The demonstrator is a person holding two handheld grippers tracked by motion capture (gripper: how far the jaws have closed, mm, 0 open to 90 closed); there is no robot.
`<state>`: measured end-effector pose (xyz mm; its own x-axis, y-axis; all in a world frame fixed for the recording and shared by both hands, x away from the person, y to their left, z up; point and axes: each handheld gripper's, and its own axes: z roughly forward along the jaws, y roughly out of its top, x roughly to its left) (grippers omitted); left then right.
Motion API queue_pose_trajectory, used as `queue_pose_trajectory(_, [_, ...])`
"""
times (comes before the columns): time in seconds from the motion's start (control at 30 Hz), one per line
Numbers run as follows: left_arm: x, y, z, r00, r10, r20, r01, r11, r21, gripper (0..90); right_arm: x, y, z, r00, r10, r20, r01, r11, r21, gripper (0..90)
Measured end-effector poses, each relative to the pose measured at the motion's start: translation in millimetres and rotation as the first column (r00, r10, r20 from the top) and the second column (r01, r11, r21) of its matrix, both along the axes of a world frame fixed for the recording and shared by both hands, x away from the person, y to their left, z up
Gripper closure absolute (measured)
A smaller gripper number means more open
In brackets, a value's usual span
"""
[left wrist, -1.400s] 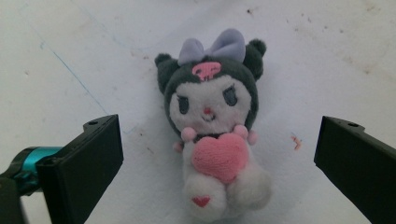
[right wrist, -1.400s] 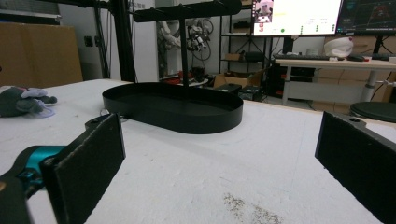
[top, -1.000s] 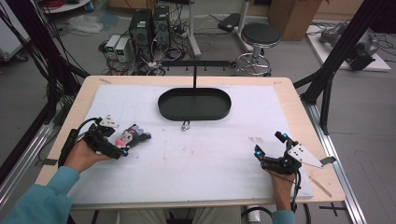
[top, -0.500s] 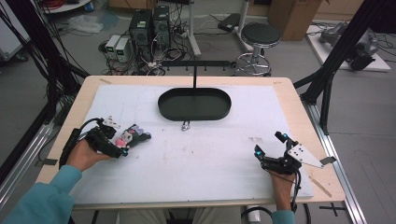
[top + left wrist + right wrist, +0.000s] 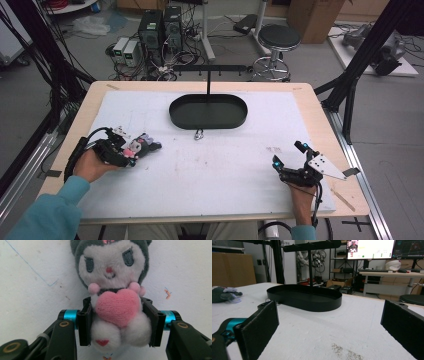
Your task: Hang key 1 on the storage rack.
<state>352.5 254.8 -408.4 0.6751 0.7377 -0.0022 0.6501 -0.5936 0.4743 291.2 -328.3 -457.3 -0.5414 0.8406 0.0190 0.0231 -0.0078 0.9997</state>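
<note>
My left gripper [image 5: 119, 322] has just been closing its jaws and now clamps the plush doll [image 5: 113, 290] by its body, near-left of the black oval tray [image 5: 208, 111]. My right gripper [image 5: 288, 163], near-right of that tray, stands wide open, holding nothing.

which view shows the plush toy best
The left gripper view: the plush toy sits close and face-on, pink heart and body squeezed between the left hand-held gripper pads. The high view shows it small; the right gripper view shows a distant edge.
</note>
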Motion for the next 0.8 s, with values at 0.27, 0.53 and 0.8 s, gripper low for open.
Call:
queue_pose_trajectory(0.27, [-1.4, -1.0, 2.6, 0.9995, -0.005, 0.031, 0.006, 1.0000, -0.001, 52.9, 0.2, -0.1, 0.0, 1.0000, -0.001, 0.001, 0.001, 1.000, 0.001, 0.7])
queue_pose_trajectory(0.53, [-1.8, 4.8, 15.0, 0.9935, 0.033, 0.109, -0.022, 0.9952, -0.095, 53.3, 0.0, 0.0, 0.0, 1.0000, 0.000, 0.000, 0.000, 1.000, 0.001, 0.7])
queue_pose_trajectory(0.8, [-0.4, 4.7, 33.1, 0.9785, 0.049, 0.200, -0.008, 0.9790, -0.204, 53.3, 0.4, -0.2, -0.1, 1.0000, -0.002, 0.004, 0.002, 1.000, 0.000, 0.7])
